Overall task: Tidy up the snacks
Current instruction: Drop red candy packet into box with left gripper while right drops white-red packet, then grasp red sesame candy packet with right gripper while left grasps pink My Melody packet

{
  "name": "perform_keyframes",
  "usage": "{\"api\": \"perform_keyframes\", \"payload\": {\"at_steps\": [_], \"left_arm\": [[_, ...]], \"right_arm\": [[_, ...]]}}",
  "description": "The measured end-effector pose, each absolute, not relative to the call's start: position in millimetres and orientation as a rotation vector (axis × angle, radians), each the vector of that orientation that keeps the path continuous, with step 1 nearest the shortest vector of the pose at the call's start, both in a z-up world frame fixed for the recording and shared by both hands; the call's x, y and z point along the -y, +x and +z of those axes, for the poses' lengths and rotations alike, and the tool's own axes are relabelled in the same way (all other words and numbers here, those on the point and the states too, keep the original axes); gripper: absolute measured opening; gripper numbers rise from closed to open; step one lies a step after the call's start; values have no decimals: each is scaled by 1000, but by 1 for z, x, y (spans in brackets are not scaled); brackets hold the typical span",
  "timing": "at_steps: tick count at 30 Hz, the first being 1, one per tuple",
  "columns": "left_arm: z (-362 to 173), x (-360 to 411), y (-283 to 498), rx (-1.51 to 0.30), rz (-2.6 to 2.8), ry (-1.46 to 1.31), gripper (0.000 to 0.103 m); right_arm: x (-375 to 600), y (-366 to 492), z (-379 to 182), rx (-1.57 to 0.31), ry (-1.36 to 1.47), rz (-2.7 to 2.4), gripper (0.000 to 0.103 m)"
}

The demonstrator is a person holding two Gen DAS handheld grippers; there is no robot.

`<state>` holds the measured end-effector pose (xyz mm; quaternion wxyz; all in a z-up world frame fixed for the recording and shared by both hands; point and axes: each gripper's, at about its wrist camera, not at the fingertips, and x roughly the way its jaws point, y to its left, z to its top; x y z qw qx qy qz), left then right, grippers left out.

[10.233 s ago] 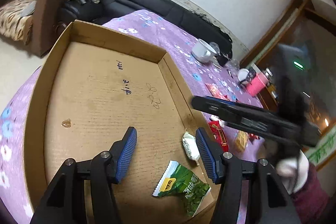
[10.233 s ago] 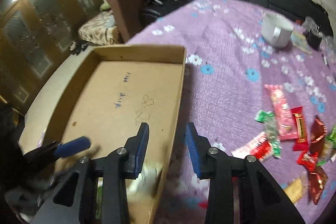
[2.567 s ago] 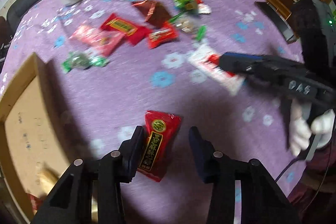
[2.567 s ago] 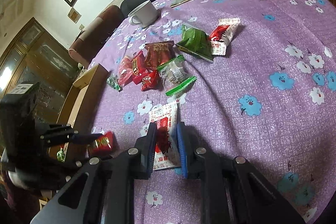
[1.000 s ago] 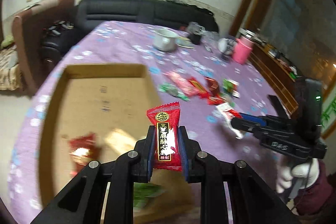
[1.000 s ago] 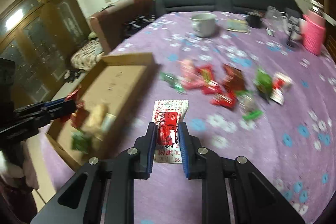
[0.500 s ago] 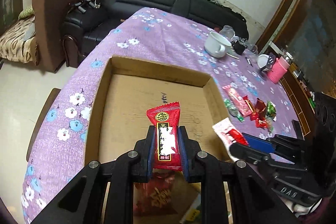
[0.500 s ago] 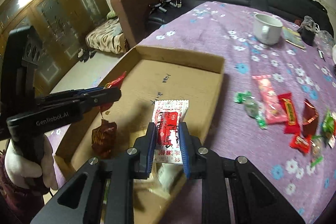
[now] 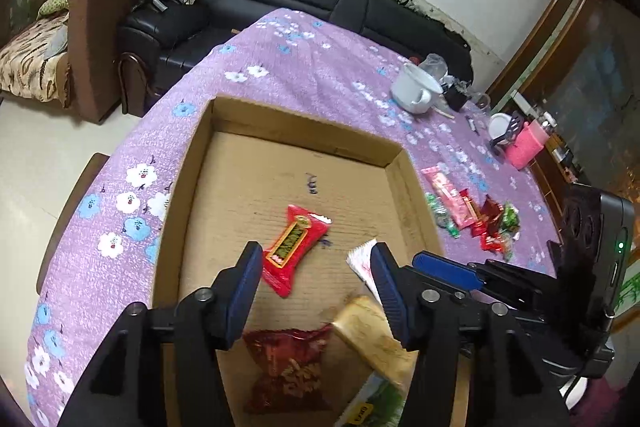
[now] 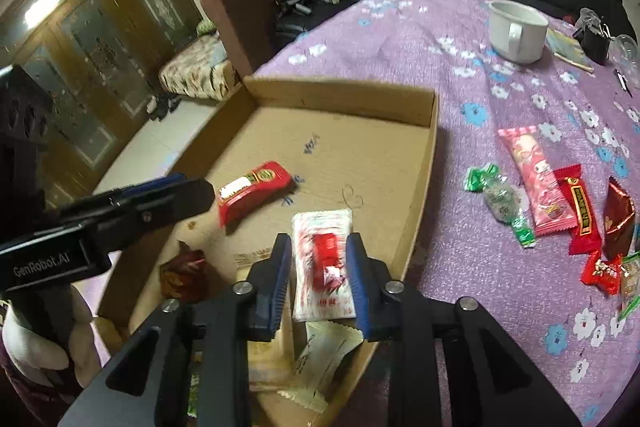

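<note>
In the left wrist view my left gripper [image 9: 316, 255] hangs over the cardboard box [image 9: 304, 123], its jaws opening and empty. The red snack pack [image 9: 296, 247] lies loose below it on the box floor, also visible as the red snack pack [image 10: 252, 191] in the right wrist view. My right gripper [image 10: 318, 241] is over the box's near right corner with its jaws opening. A white-and-red packet [image 10: 324, 259], blurred, sits between them, and the pads no longer press on it. The left gripper [image 10: 188, 193] reaches in from the left.
The box [image 10: 340, 95] also holds a dark red pack [image 9: 288, 359], a tan pack [image 9: 372, 335] and cream packets [image 10: 324, 355]. Several loose snacks [image 10: 552, 203] lie on the purple flowered cloth to the right. A white mug [image 10: 516, 31] stands farther back, and a pink container [image 9: 524, 147] beyond it.
The left jaws have spread and the red pack has dropped from them onto the box floor. The right jaws have widened around the white-and-red packet, which now looks blurred.
</note>
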<state>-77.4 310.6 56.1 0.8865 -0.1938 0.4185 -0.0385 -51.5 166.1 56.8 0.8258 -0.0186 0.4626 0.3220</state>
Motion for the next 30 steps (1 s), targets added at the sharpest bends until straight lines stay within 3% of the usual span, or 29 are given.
{"api": "perform_keyframes", "payload": {"at_steps": [6, 11, 19, 28, 30], "left_arm": [[84, -292, -98, -802, -137, -431, 75], [103, -259, -123, -739, -250, -462, 87], [85, -206, -135, -799, -392, -511, 87], [72, -197, -139, -839, -391, -516, 87], [70, -196, -139, -843, -391, -522, 87]], "right_arm": [[-114, -52, 91, -892, 37, 650, 36], [-35, -33, 91, -881, 100, 481, 36], [27, -13, 66, -911, 169, 351, 36], [-25, 28, 51, -907, 46, 388, 36], [-43, 41, 43, -917, 0, 370, 44]]}}
